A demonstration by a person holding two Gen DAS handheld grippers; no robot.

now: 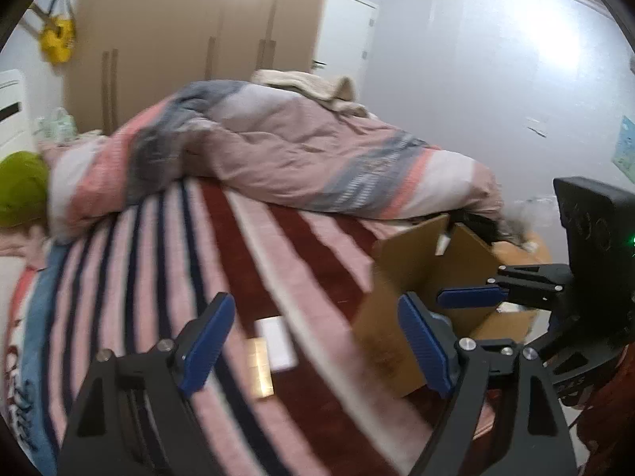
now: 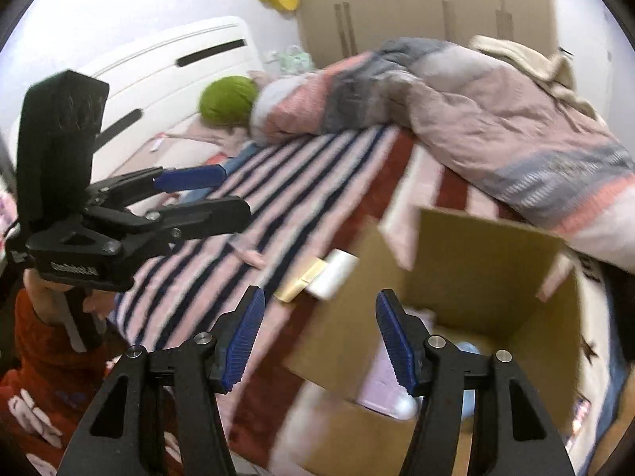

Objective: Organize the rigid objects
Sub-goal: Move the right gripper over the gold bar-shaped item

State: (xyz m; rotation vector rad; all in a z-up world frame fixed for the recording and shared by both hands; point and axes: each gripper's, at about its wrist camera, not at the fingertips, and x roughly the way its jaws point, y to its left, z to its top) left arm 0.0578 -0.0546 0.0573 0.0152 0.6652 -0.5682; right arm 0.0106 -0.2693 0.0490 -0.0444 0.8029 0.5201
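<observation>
Over on the left of the striped bedspread (image 2: 206, 261), our left gripper (image 1: 313, 341) hung wide apart and empty, aimed at the two flat boxes we hadn't packed yet. That gold box (image 1: 260, 369) and white box (image 1: 277, 342) lay touching each other on the bed, just beside the cardboard box (image 2: 484, 273). Further right, our right gripper (image 2: 319, 337) was spread wide too, holding nothing, poised over the open carton, probably because a few items already sat inside.
</observation>
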